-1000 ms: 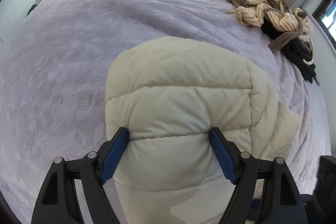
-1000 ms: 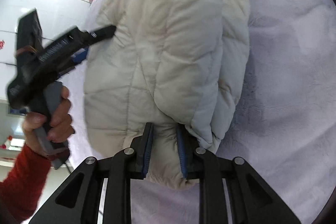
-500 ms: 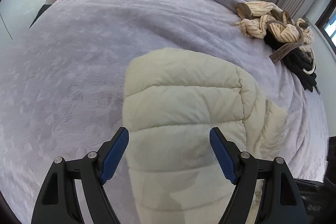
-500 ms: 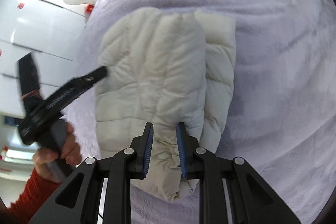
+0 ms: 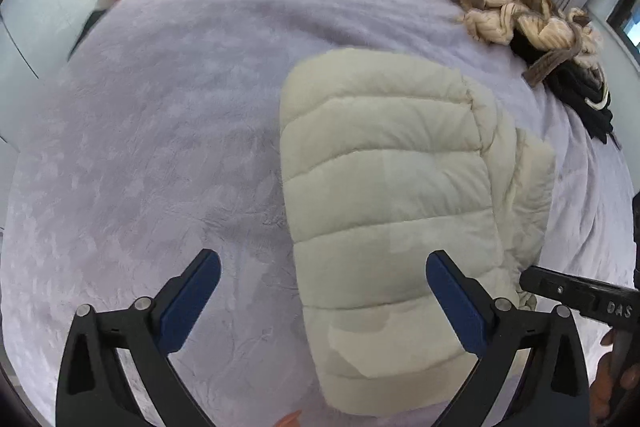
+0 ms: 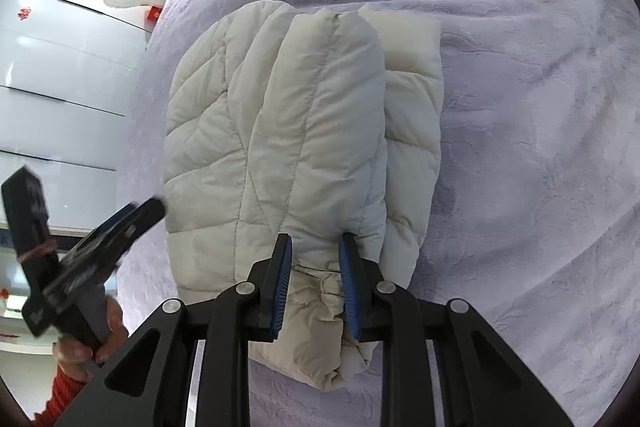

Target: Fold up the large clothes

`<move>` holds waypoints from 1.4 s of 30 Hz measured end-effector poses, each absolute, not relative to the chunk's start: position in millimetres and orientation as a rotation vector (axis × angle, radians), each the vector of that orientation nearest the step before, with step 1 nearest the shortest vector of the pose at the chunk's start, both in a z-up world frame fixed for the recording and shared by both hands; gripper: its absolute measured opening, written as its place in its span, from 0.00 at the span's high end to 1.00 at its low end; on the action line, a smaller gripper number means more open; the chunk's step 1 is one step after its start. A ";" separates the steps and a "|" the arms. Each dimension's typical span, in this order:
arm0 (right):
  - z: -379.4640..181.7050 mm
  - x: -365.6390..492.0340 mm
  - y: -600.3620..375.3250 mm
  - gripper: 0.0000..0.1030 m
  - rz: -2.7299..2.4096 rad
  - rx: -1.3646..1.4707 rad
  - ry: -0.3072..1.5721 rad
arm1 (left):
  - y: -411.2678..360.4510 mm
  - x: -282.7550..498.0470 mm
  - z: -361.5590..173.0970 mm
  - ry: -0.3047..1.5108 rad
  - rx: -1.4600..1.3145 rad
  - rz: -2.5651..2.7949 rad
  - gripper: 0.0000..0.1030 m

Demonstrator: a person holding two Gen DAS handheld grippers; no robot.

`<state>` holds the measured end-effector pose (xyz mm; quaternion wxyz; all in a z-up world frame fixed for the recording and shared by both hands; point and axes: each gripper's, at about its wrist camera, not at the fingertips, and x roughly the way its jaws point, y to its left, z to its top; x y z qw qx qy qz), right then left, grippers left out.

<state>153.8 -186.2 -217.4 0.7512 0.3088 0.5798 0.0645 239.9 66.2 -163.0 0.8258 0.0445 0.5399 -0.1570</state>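
Two hand-held grippers here: the left hand-held gripper [image 5: 323, 281] hangs spread wide over the folded cream quilted puffer jacket [image 5: 394, 211] on the lavender plush bedspread [image 5: 160, 131], clamping nothing. The right hand-held gripper [image 6: 315, 261] has its blue pads [image 6: 284, 267] pinched on the jacket's near edge, and "DAS" is the only lettering I can read, on its black body. Beige striped clothes heap [image 5: 532, 23] sits well apart.

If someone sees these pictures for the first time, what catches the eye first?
The puffy cream jacket, folded in the middle of the lilac bedspread. The right gripper has its fingers around the jacket's near edge. A heap of striped and black clothes lies toward the far right side of the bed.
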 end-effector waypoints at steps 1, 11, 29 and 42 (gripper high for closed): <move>-217.2 153.2 -186.8 0.74 0.132 0.673 1.269 | 67.4 237.8 -161.3 1.140 0.094 -0.330 0.00; -221.2 153.7 -177.3 0.74 0.076 0.639 1.287 | 93.9 230.2 -161.2 1.164 0.023 -0.275 0.00; -110.0 108.7 -129.5 0.13 -0.110 0.423 1.122 | 111.7 186.2 -101.5 1.100 0.107 -0.187 0.00; -49.8 69.5 -111.4 0.00 -0.197 0.327 1.101 | 127.1 131.4 -43.9 1.080 0.097 -0.174 0.00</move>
